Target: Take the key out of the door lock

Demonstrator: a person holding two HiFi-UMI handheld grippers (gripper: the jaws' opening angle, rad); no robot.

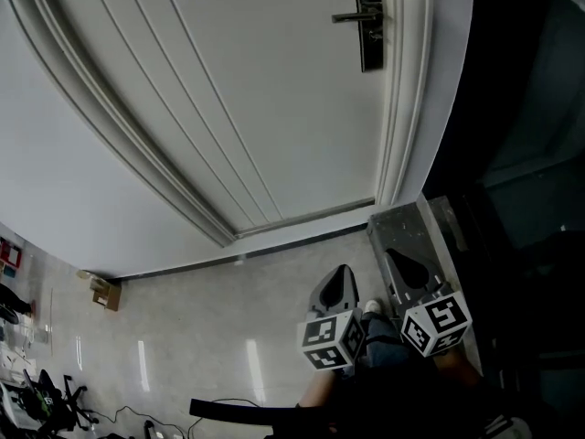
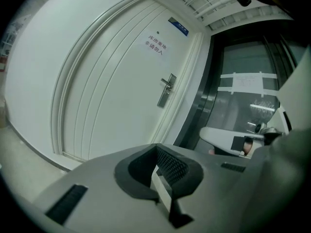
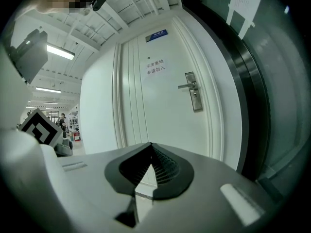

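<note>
The task is at the approach step: the door is well apart from both tools. The left gripper and the right gripper hang low over the glossy floor. Both have their 2 ribbed dark pads closed together, and nothing is between them.

The key is too small to make out. I judge it sits in the narrow metal lock plate, under the lever handle. Next, 1 gripper must rise to this plate, open, and pinch the thin flat key.
</note>
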